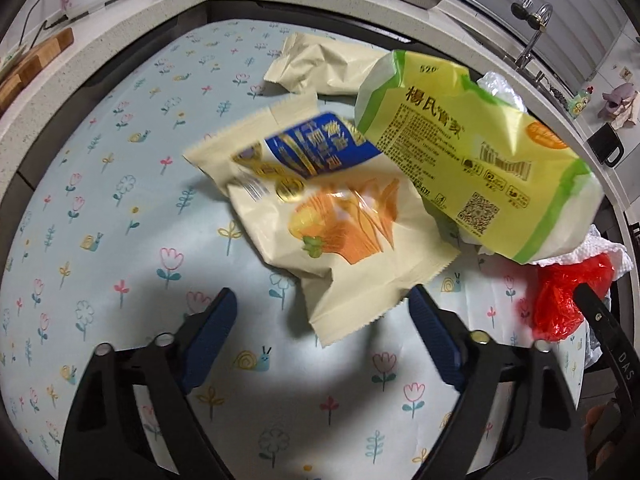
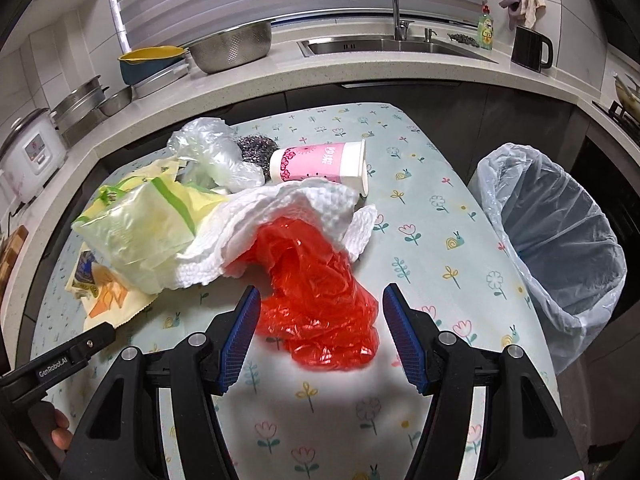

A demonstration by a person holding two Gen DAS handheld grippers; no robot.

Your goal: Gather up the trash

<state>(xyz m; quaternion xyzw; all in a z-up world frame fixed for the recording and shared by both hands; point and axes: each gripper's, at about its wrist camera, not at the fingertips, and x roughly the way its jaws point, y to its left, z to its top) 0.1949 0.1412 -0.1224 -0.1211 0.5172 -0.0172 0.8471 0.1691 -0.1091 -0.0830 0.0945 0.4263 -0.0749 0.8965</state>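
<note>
Red plastic bag (image 2: 320, 300) sits between open right gripper (image 2: 320, 334).

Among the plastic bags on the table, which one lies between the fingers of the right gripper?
The red bag. It lies between the open right gripper fingers, while the clear bag lies far back, near the pink cup.

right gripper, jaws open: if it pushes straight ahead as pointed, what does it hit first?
Most likely the red plastic bag: it lies on the table between the open fingers of the right gripper. Next behind it, the white paper towel. Depth is uncertain.
</note>
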